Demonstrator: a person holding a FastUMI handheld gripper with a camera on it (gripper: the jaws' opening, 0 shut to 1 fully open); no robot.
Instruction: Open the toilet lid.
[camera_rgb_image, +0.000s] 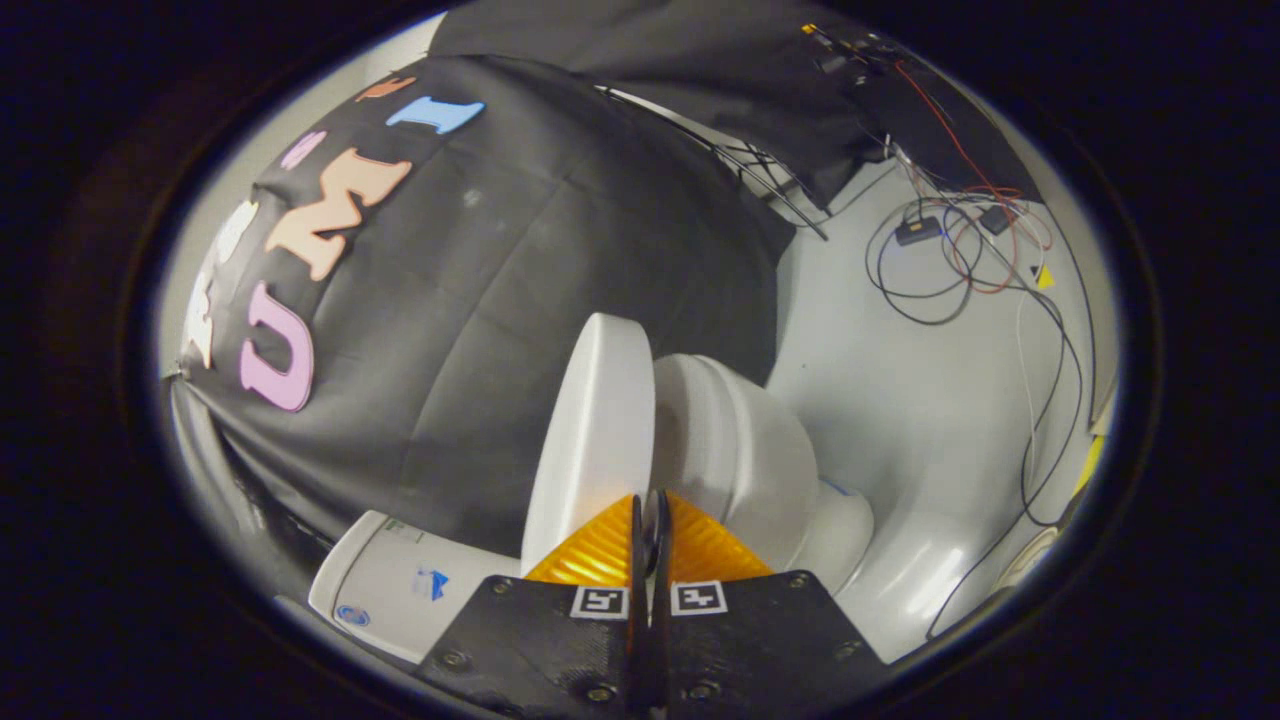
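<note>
The white toilet lid (592, 430) stands raised on its edge, swung off the seat and bowl (745, 455) toward the tank (395, 585). My gripper (649, 508) has its two orange fingers (600, 552) pressed together with almost no gap. The fingertips sit right at the lid's free rim, in the wedge between the lid and the seat. No part of the lid shows between the fingers. The inside of the bowl is hidden behind the seat's rim.
The black cloth wall (520, 260) hangs close behind the tank and lid. Beyond the bowl lies pale floor (900, 400) with loose cables (960, 250) and a small black box (917, 231). The toilet's base (845, 535) bulges beside the fingers.
</note>
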